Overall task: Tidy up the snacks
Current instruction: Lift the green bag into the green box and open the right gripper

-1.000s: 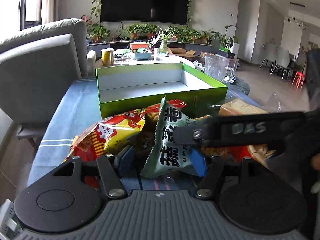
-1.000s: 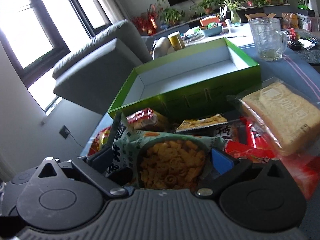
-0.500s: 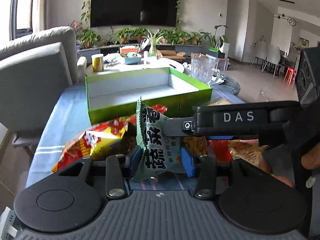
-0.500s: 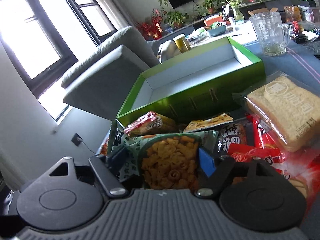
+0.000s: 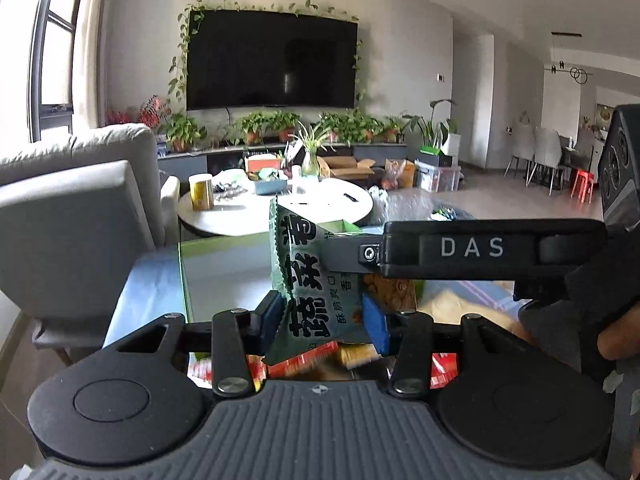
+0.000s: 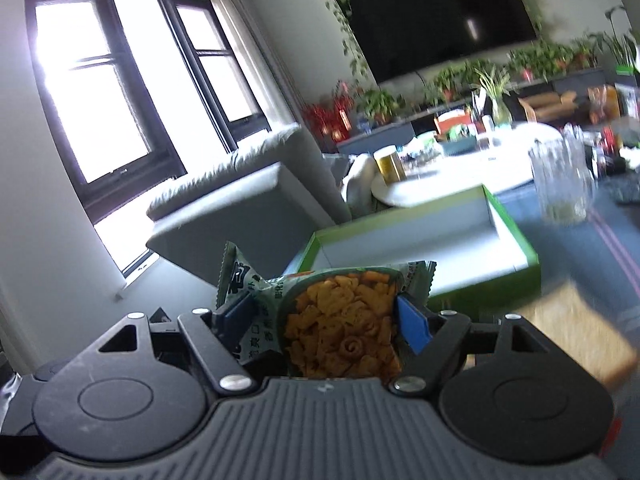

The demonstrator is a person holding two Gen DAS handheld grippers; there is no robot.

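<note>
2 claws, left claw (image 5: 324, 318) and right claw (image 6: 322, 318), clench 1 snack bag (image 6: 340, 320) above the blue tablecloth (image 5: 148, 280).

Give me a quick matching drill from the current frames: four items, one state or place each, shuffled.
1. green snack bag
2. green box
3. glass mug
4. yellow can

a. on the round white table
b. open, nothing inside that shows
c. pinched by both grippers
d. standing on the blue cloth, right of the box

Pairs: 1-c, 2-b, 3-d, 4-a
</note>
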